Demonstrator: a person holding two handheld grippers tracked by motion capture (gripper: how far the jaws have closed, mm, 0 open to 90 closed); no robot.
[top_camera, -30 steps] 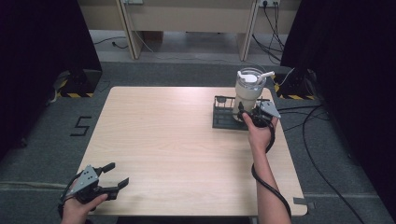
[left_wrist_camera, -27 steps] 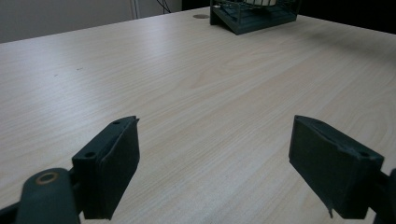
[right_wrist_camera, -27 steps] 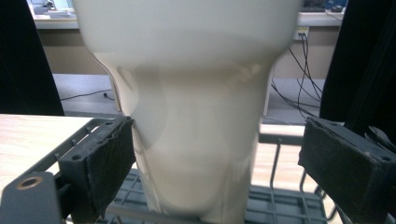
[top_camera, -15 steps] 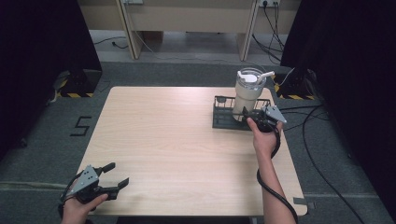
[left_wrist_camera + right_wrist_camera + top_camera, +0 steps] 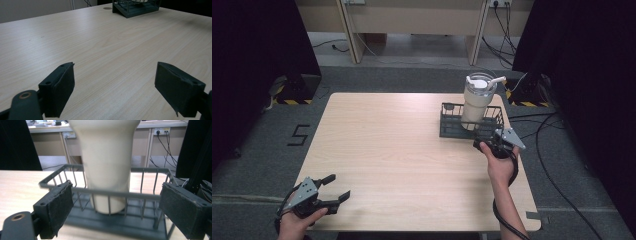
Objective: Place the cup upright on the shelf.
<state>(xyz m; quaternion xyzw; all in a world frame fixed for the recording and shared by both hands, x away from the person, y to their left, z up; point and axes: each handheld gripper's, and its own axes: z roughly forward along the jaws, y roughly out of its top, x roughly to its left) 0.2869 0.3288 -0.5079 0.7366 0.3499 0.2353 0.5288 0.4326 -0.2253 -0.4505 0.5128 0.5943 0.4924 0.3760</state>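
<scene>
The right tool point(image 5: 115, 202), jaws wide and empty, faces the tumbler point(image 5: 476, 102) in its wire rack point(image 5: 452, 131); a careless nudge could topple it.

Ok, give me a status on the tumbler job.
Done: the tumbler stands upright inside the rack. In hand: nothing; the right claw is open just in front of the rack, apart from the tumbler. The left claw is open at the table's near corner. Left: likely just withdrawing.
</scene>
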